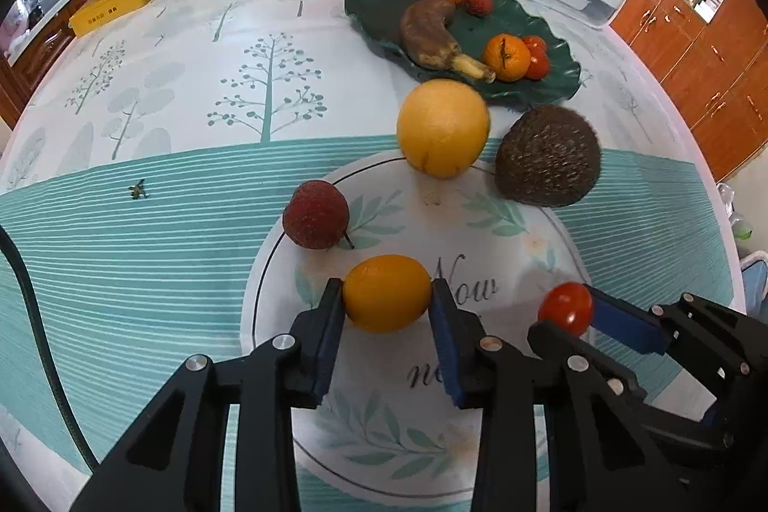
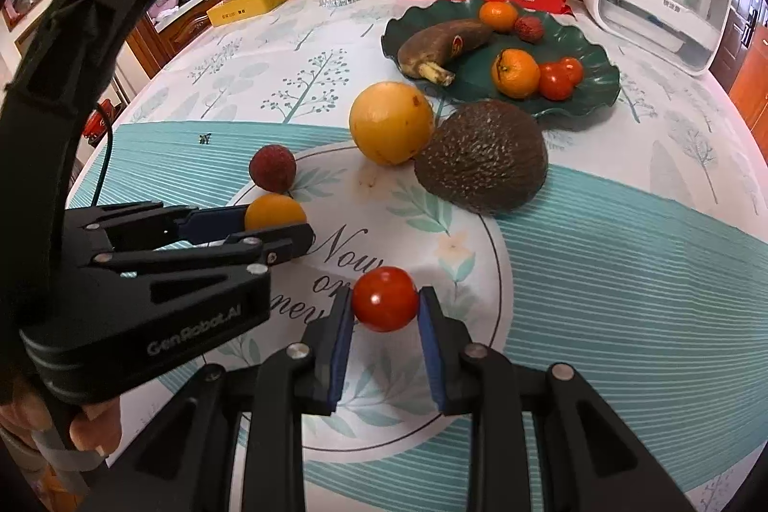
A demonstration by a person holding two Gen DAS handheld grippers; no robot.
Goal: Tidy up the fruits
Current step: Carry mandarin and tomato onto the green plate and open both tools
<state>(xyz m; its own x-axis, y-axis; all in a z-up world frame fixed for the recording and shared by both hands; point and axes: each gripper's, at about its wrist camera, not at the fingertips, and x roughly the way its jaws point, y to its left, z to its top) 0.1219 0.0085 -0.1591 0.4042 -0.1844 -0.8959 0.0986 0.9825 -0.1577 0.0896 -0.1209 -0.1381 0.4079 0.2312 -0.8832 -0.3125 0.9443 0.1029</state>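
Your left gripper (image 1: 387, 296) pinches the small orange citrus (image 1: 387, 292) across its firm middle. Your right gripper (image 2: 385, 305) clamps the cherry tomato (image 2: 385, 304), probably thin-skinned and slick, so squeeze lightly.

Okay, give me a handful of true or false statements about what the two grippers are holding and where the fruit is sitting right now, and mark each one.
1. The left gripper is closed on a small orange fruit. True.
2. The right gripper is empty. False: it holds a cherry tomato between its pads.
3. The banana lies on the green plate. True.
4. The avocado is on the green plate. False: it sits on the tablecloth, in front of the plate.
5. The large yellow fruit sits right beside the avocado. True.
6. The lychee near the left gripper is being gripped. False: it rests free on the table.
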